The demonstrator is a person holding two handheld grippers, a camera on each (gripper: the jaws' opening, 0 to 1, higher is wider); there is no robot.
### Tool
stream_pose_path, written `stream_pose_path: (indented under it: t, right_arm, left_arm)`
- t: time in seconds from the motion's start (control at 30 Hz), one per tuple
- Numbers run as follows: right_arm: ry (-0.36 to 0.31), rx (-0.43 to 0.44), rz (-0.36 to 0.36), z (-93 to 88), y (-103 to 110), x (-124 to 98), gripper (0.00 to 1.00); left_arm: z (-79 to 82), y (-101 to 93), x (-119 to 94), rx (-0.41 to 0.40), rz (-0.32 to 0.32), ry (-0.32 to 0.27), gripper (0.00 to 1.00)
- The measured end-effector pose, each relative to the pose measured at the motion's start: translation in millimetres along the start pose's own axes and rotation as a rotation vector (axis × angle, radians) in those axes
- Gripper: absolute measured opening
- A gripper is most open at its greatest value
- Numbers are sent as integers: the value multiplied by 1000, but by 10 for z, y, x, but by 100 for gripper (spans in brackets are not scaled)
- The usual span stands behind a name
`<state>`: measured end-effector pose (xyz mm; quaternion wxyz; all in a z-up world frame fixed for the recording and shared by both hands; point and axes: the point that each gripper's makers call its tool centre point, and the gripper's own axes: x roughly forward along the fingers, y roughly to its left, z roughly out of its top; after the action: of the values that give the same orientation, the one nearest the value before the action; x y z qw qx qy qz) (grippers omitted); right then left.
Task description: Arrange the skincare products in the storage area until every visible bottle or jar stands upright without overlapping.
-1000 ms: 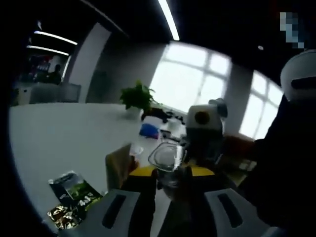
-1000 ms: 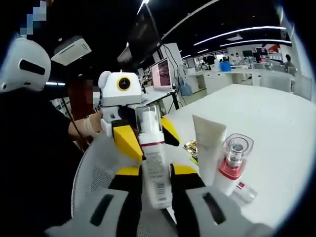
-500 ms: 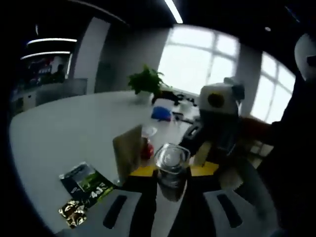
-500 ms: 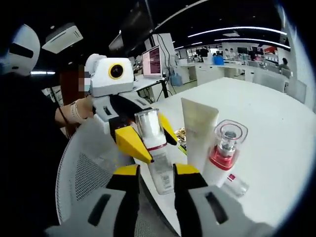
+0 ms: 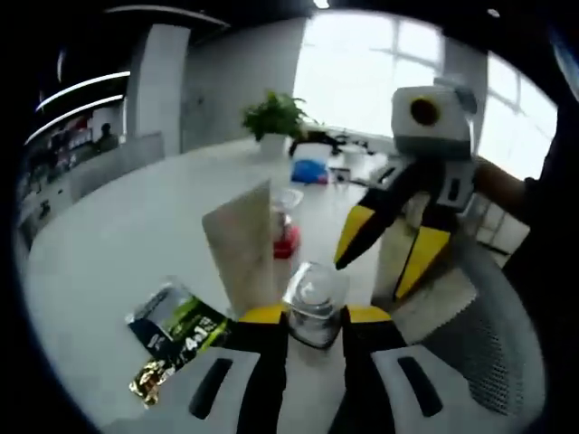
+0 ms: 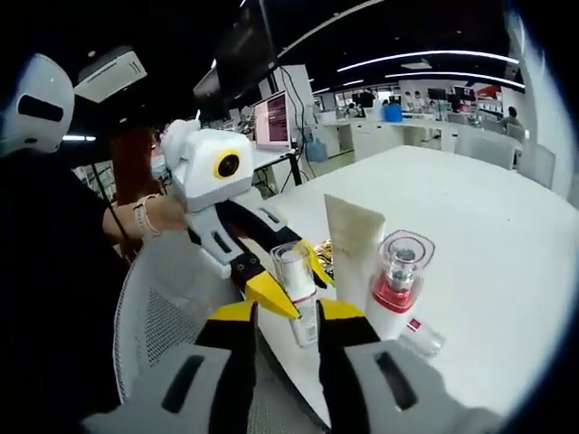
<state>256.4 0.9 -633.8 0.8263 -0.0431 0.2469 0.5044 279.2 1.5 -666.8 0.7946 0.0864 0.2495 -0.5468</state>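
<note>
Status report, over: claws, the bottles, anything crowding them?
Left claw closed on clear-capped pump bottle. Right claw open around the same bottle. Cream tube and red-collared bottle upright close beside; sachets lie on table.

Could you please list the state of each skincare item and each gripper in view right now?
Clear-capped pump bottle: upright at the table edge, cap on, between both grippers' jaws.
Cream tube: standing on its cap end.
Red-collared pump bottle: upright, clear cap on.
Small clear bottle: lying on its side.
Foil sachets: lying flat.
Left gripper: jaws around the bottle.
Right gripper: jaws around it; grip unclear.
</note>
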Motion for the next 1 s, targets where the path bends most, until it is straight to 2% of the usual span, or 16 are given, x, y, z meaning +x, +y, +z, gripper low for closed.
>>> stream_pose_path:
  t: [0.07,0.23,0.33,0.4,0.5,0.63,0.77,0.9,1.0]
  right_arm:
    - [-14,23,-49,22,-61,11,24]
    - [-34,115,-100,-2,-138,87,25]
    - [-72,159,-133,39,-172,121,27]
    - [-88,155,-160,67,-197,136,27]
    - [-94,164,-161,89,-176,191,26]
    - [-47,115,-198,26,-180,275,26]
    - [-45,124,-195,15,-169,340,26]
    - [-15,105,-221,-36,-198,362,24]
    - [-24,109,-216,-27,-185,364,22]
  left_arm:
    - [-47,1,27,24,8,29,19]
    - [-103,-40,85,60,1,58,19]
    - [-162,-18,125,80,24,85,19]
    - [-169,-29,142,76,27,85,19]
    - [-171,-34,165,66,32,84,19]
    - [-187,-11,206,70,54,89,19]
    - [-209,-34,227,67,48,93,19]
    - [-216,-41,233,57,51,93,19]
    - [-214,-30,231,52,54,91,19]
